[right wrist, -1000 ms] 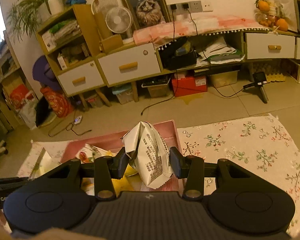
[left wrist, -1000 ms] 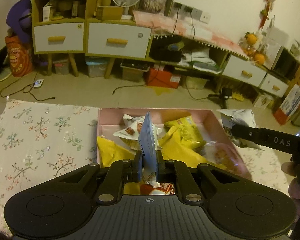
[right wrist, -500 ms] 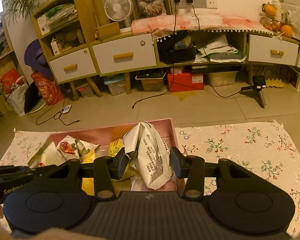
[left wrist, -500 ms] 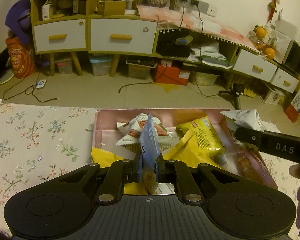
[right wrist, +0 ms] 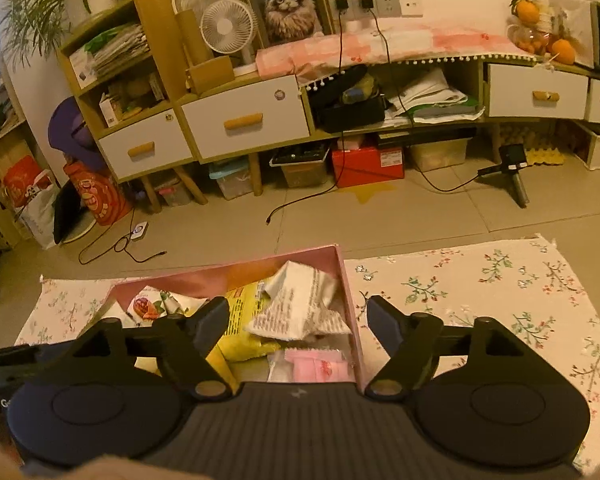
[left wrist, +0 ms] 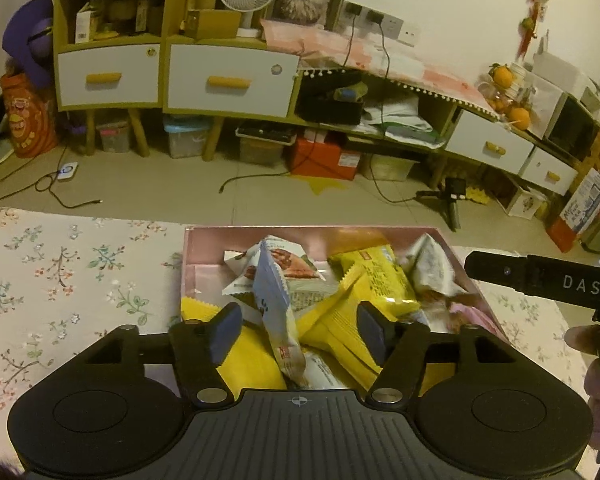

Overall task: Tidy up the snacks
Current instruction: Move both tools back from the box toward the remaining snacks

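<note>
Floral cloth, white desk fan, framed cat picture.

"DAS" on right hand-held gripper

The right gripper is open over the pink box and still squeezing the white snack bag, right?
Not quite. The right gripper is open over the pink box, but it squeezes nothing: the right wrist view shows the white snack bag lying loose in the box, clear of both fingers.
</note>
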The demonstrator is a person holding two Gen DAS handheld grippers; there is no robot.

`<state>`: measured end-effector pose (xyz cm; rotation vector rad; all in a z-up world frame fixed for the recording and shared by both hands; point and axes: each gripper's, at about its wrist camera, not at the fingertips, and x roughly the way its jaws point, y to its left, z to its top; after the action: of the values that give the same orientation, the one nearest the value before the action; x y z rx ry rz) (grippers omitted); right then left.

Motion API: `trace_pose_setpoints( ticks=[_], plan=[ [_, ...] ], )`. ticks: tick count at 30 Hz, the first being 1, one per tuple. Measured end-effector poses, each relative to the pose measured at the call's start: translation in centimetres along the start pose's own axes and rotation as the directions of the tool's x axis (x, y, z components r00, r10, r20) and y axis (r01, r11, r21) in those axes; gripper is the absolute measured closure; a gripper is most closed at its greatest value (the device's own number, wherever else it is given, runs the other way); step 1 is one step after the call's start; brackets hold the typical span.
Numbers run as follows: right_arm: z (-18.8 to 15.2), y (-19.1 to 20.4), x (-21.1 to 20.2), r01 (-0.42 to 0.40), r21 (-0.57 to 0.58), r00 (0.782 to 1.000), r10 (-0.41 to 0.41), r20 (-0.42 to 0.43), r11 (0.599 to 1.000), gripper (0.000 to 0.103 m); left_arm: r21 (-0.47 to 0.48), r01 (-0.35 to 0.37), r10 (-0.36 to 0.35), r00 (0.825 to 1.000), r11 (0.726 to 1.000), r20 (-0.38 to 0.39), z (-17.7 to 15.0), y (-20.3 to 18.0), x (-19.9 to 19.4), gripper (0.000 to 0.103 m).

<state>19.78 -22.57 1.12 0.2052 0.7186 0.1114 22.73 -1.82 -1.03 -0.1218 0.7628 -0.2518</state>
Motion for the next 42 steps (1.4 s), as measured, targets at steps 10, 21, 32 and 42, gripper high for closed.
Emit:
trace_pose_setpoints(
  ticks=[10, 21, 32, 42],
  plan=[
    [-1.1, 0.0, -2.6, 0.02, -0.028, 0.999, -0.021, -0.025, 0.999, 0.011, 0.088, -0.021, 0.023, 1.0, 0.996, -0.017, -1.7, -1.8, -3.0, 0.021],
    [-3.1, 0.2, -6.5, 0.024, -0.032, 0.999, -0.025, -0.034, 0.999, 0.004, 0.083, -0.016, 0.018, 1.0, 0.996, -0.024, -4.1, -2.3, -7.3, 0.01],
    [-5.7, 0.9, -10.0, 0.012, -0.038, 0.999, -0.014, -0.047, 0.999, 0.002, 0.099, -0.036, 0.041, 0.998, 0.994, -0.049, -7.9, -2.5, -10.9, 0.007],
    [-9.4, 1.0, -10.7, 0.025, -0.071, 0.997, -0.031, -0.076, 0.997, 0.0, 0.125, -0.049, 0.054, 0.998, 0.991, -0.037, -12.0, -3.2, -12.3, 0.003]
  ],
)
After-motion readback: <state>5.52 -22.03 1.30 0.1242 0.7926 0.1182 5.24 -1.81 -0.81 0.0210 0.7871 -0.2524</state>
